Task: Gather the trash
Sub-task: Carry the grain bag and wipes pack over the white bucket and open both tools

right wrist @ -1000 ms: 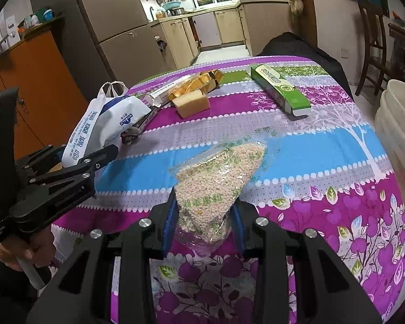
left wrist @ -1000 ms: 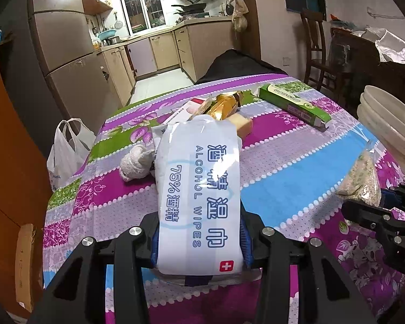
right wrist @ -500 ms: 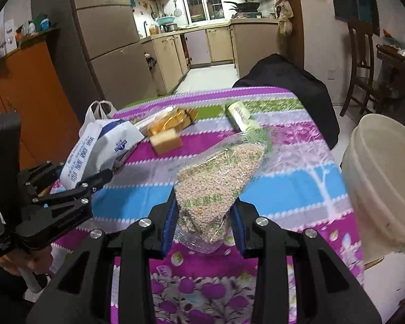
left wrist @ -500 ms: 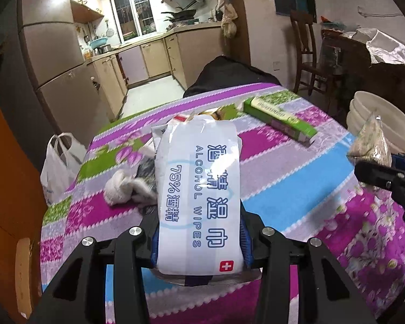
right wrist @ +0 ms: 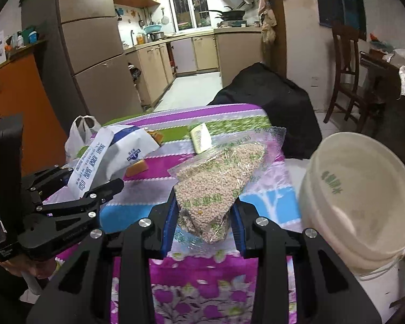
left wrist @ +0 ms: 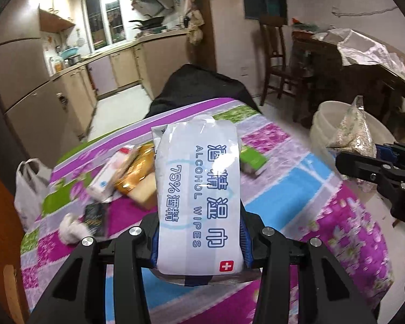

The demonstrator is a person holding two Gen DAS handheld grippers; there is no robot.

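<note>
My left gripper (left wrist: 201,245) is shut on a white pack of alcohol wipes (left wrist: 198,189), lifted above the table. In the right wrist view that same pack (right wrist: 108,156) and left gripper (right wrist: 90,189) show at the left. My right gripper (right wrist: 203,224) is shut on a clear bag of small grains (right wrist: 218,183), held up near a cream bucket (right wrist: 359,202) beside the table's right edge. The left wrist view shows this bag (left wrist: 353,132) in front of the bucket (left wrist: 326,118).
On the flowered tablecloth (left wrist: 297,183) lie a green box (left wrist: 252,160), a golden wrapper (left wrist: 133,175), a tan block (left wrist: 145,194), a white carton (left wrist: 108,175), a dark packet (left wrist: 94,216) and a crumpled tissue (left wrist: 71,229). A white plastic bag (left wrist: 29,186) hangs left. A dark-covered chair (right wrist: 267,91) stands behind.
Both grippers have risen and swung right with their loads. The cream bucket has come much closer in the right wrist view, and the table items have slid left.
</note>
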